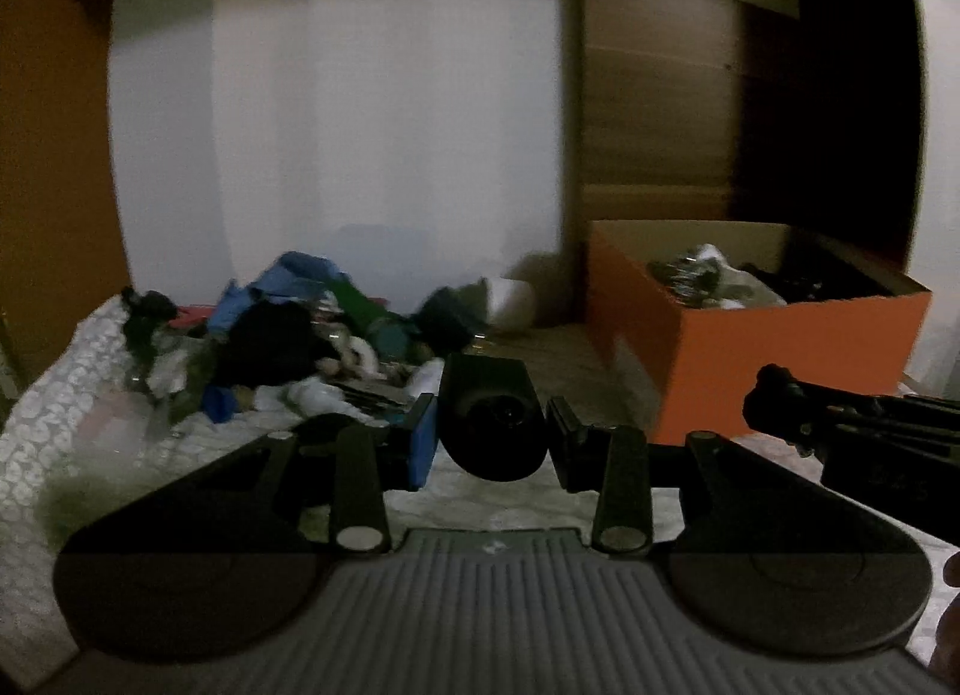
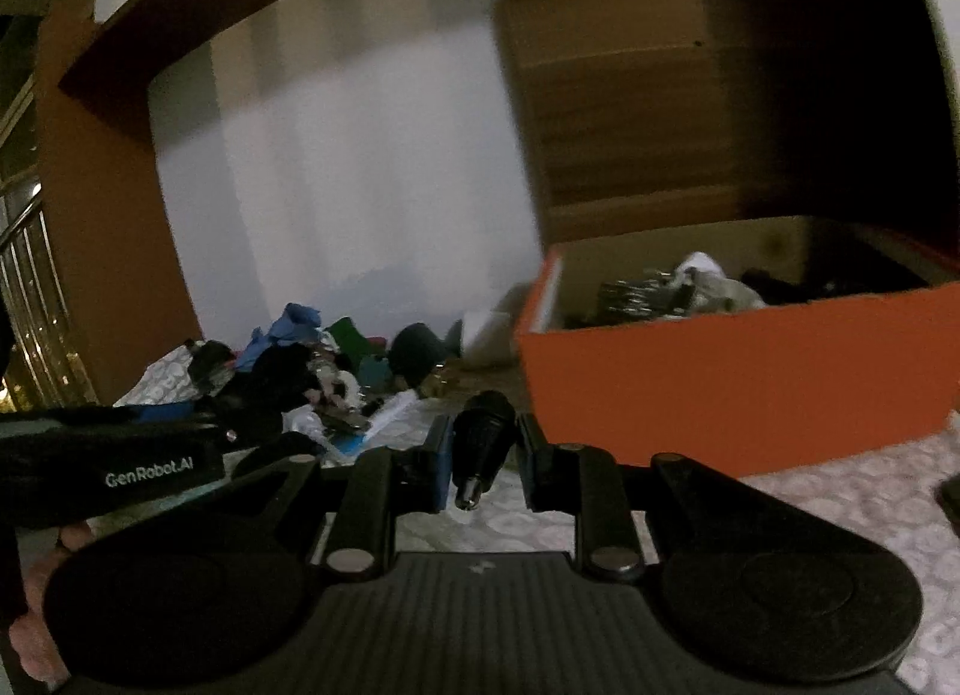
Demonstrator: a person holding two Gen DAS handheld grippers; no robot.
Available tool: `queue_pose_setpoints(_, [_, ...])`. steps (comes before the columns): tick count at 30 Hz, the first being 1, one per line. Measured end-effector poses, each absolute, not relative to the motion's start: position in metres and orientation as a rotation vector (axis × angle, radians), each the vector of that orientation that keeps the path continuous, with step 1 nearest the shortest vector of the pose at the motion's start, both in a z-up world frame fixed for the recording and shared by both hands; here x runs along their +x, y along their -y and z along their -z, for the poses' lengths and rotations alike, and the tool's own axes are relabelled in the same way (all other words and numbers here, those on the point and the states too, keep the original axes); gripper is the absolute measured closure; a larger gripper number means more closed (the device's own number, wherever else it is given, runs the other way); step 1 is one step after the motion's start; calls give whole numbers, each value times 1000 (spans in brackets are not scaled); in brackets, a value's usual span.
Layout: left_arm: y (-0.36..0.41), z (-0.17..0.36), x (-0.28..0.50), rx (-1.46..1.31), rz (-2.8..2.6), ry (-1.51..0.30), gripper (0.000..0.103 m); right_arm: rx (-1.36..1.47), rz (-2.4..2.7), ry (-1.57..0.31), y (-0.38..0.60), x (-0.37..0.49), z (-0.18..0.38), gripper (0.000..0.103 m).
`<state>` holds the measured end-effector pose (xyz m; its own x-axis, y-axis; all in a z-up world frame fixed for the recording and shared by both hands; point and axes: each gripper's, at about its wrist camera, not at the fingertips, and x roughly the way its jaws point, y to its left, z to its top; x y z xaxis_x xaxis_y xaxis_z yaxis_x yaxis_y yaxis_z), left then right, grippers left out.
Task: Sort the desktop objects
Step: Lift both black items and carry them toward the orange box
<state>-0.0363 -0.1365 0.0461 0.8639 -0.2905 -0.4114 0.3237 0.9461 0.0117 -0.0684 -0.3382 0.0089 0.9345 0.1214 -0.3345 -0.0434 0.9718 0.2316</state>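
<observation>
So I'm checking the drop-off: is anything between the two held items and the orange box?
Nothing visible. The left gripper holds a black rounded object, the right gripper a black cylinder; bare cloth leads to the open orange box.

Pile of clutter [image 1: 288, 335] sits on the left of the table [image 1: 54, 431]. Open box [image 1: 762, 359] is over on the right with stuff inside.
</observation>
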Motion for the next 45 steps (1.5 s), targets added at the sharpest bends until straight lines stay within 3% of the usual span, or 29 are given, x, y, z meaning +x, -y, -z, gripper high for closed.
queue_pose_setpoints(29, [272,-54,-56,182,567,-384,65,275,197,-241,461,-128,-21,83])
queue_pose_setpoints(45, [313,-87,-1,186,524,-297,65,207,238,-221,493,-69,-48,83])
